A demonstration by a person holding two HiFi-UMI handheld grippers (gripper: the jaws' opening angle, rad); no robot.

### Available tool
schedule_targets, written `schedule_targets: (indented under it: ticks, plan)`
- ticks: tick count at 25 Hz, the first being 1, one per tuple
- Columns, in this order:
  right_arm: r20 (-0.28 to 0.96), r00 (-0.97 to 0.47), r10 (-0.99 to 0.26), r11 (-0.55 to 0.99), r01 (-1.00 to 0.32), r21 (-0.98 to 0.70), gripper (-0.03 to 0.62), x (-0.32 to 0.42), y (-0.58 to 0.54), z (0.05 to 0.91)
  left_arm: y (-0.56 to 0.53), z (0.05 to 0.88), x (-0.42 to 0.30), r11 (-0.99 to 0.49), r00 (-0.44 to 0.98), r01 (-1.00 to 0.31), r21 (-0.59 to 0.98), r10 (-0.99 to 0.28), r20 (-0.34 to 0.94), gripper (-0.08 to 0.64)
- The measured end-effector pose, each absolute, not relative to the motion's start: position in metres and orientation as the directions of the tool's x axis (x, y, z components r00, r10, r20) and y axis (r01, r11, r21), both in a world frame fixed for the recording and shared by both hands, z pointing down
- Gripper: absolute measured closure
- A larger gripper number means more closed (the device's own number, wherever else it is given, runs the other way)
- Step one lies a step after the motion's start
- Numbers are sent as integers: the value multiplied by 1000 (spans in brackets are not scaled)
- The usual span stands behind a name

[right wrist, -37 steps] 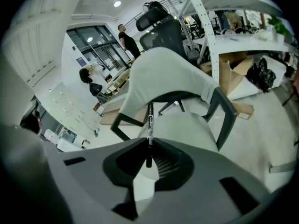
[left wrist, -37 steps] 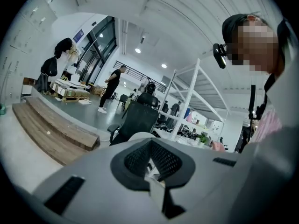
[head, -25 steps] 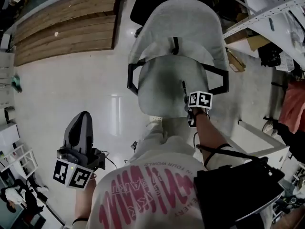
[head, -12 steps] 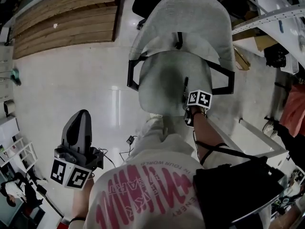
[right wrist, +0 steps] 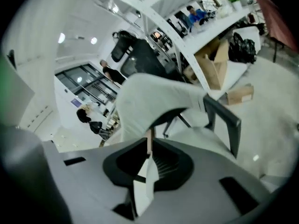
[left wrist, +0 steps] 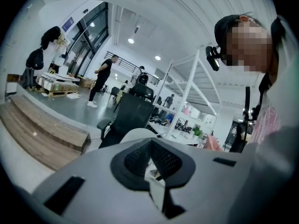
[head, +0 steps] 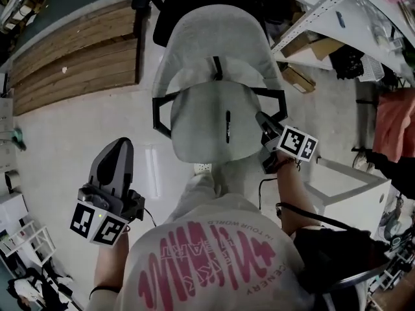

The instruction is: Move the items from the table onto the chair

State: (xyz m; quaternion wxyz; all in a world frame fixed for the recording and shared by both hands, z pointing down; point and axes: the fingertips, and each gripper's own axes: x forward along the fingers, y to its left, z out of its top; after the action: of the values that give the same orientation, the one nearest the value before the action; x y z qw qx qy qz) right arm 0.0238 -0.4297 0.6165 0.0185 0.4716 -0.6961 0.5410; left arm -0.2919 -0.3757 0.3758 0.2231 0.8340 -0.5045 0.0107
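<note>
The pen [head: 227,127] lay on the seat of the chair [head: 194,125], apart from both grippers. The right gripper [head: 262,117] was just beside the seat's right edge, its fingers clenched on nothing. The left gripper [head: 120,146] was over the floor [head: 71,135], also clenched and empty.

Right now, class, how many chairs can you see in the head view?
2. The grey chair stands in the middle; the black chair stands just behind it at the top edge. More may be hidden beyond the frame.
</note>
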Motion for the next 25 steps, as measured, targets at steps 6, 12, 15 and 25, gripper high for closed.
schedule_targets:
  ticks: [6,12,15,25]
  plan:
    - [112,-501,-858,353,-735,-579,580,75,-395,402,-352,337,-236,-512,586,-783,354,-799,139,552]
    - [-49,-510,-859,497,-805,-325,578,100,-295,293,-312,306,-186,-601,649,-720,347,-761,28,552]
    - [-23,-481,-877,470,-844,-259,578,117,-258,286,-293,300,-166,-613,654,-718,330,-756,19,552]
    - [-81,-435,-897,441,-871,-216,578,147,-182,269,-246,292,-135,-618,654,-721,313,-756,13,552]
